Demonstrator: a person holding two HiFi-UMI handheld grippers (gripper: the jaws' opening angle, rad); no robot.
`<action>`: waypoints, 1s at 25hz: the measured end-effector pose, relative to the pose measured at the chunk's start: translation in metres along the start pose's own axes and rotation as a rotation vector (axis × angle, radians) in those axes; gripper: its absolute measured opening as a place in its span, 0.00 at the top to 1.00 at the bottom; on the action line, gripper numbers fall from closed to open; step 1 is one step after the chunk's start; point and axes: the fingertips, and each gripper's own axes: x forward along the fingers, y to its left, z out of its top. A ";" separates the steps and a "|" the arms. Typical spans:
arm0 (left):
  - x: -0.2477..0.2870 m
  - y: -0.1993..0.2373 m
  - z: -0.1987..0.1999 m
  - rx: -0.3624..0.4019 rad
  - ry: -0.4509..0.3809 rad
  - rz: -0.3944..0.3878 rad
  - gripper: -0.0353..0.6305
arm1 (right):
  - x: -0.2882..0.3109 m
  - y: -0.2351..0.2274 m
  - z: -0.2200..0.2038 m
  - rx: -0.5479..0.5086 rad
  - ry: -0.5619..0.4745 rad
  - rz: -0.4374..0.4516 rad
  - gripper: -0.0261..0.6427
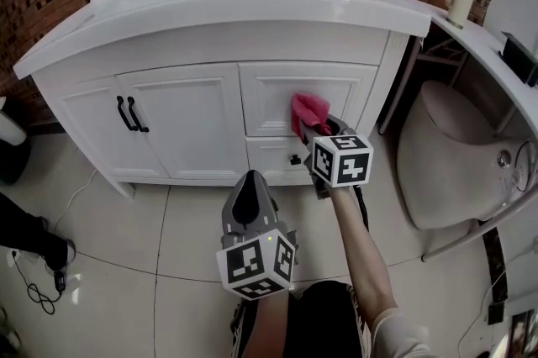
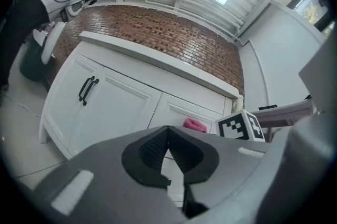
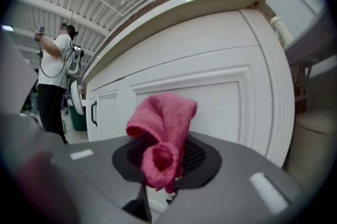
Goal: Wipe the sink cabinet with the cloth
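Clamping pink cloth [image 1: 308, 111] tight in R gripper [image 3: 166, 165], up against sink cabinet [image 1: 202, 117] front. Holding L gripper [image 2: 168, 148] low, w/ jaws together, empty.

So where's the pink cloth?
The pink cloth is pinched in the right gripper, in front of the upper right drawer of the sink cabinet, mid head view.

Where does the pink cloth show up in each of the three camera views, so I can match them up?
Head view: the pink cloth is right of centre, against the white cabinet front, held by the right gripper.
Left gripper view: a small pink patch at lower centre-right, above the closed fingers.
Right gripper view: dead centre, clamped and bunched upward.
Shared landmark: the black door handles, left of the cloth in every view.
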 end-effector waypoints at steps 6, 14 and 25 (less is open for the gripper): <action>-0.002 -0.001 -0.003 0.023 0.006 0.013 0.93 | -0.039 -0.108 -0.008 0.100 -0.009 -0.172 0.82; 0.002 -0.015 -0.009 0.076 0.019 -0.011 0.93 | -0.073 -0.165 -0.020 0.142 -0.021 -0.321 0.83; -0.003 -0.024 0.002 0.037 -0.005 -0.045 0.93 | 0.027 0.078 -0.061 0.011 0.095 0.169 0.84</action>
